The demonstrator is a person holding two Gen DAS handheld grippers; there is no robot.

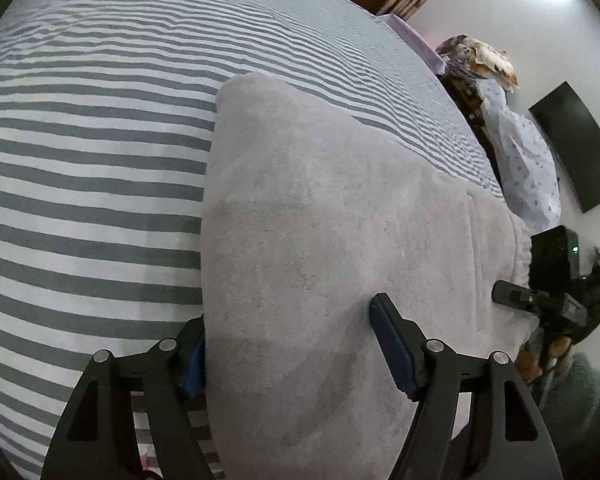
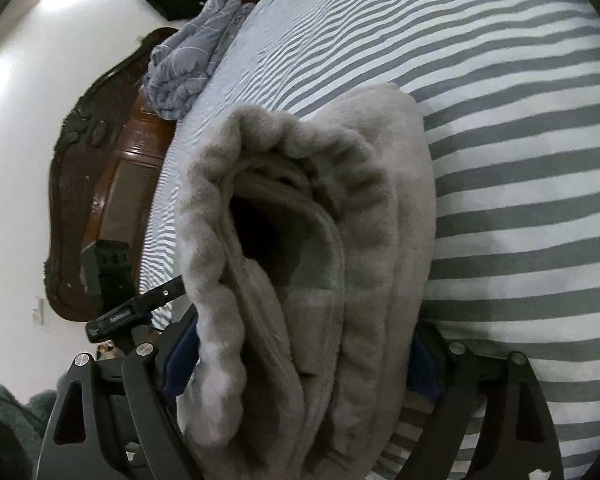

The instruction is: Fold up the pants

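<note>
The pants (image 1: pixel 320 220) are made of soft grey fleece and lie on a bed with a grey and white striped cover (image 1: pixel 92 168). They are folded into a thick bundle that lies near the bed's near edge, with the striped cover bare on the far side of it. In the right wrist view the gathered waistband (image 2: pixel 268 184) is seen from its end: the elastic rim is ruffled and curls around a dark opening, and several layers of fabric are stacked beside it.

The left gripper (image 1: pixel 288 344) stands over the bundle with its jaws apart. One blue pad (image 1: pixel 392 348) rests on top of the fleece, while the other finger is at the edge of the fabric, partly hidden by it. The fabric between them looks flat and not pinched, so this claw is released.

The right gripper (image 2: pixel 300 360) has the thick waistband end between its two fingers. Its blue pads are mostly covered by the fleece on both sides, and I cannot tell if they press the fabric or only stand beside it.

In the left wrist view the right gripper also appears at the right side, close to the bundle's end. Beyond the bed's edge there is a dark carved wooden bed frame (image 2: pixel 100 168), and a crumpled blue-grey quilt (image 2: pixel 188 68) lies at that edge. A white wall (image 2: pixel 28 100) is behind them.
</note>
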